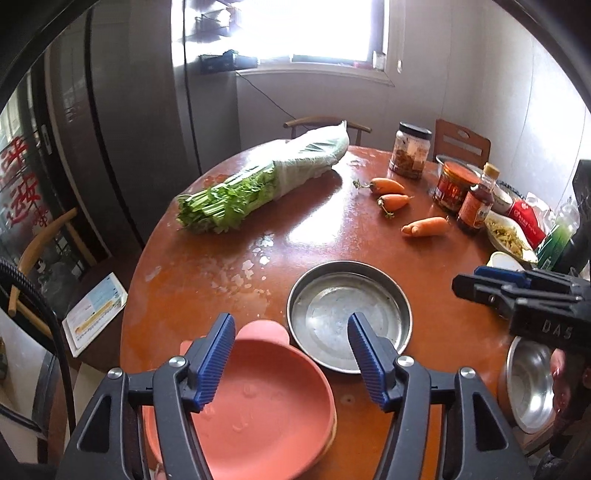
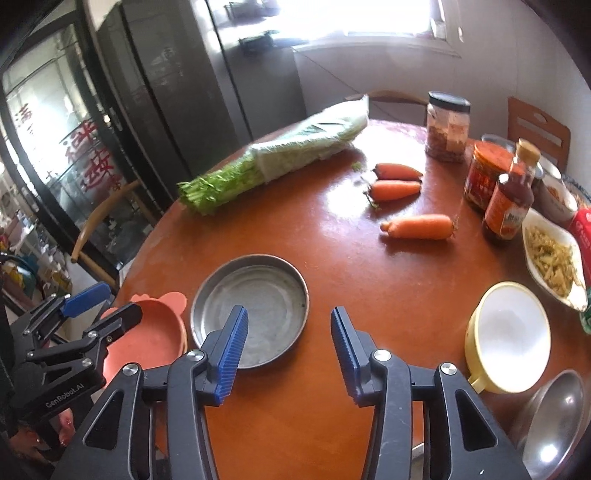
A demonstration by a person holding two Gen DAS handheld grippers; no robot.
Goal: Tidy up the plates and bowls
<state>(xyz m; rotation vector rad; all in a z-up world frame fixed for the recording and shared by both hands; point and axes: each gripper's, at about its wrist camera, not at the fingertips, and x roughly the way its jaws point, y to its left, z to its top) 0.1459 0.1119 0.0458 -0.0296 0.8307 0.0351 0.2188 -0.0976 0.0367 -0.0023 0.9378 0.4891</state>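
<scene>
At the near table (image 1: 295, 236) edge, both grippers are held moderately open and empty: left gripper (image 1: 291, 325) over the pink plate (image 1: 258, 398), right gripper (image 2: 288, 321) beside the steel plate (image 2: 251, 295). One rim should be pinched squarely, then stacked; bowls (image 2: 509, 332) lie right.

Home dining table (image 1: 317, 236) with groceries

Bright window (image 1: 317, 26), dark fridge (image 1: 122, 122)

right gripper (image 2: 289, 347) hanging open over the table (image 2: 332, 258), metal plate (image 2: 255, 306) under it, pink plate (image 2: 147, 336) left, yellow bowl (image 2: 508, 336) right
</scene>
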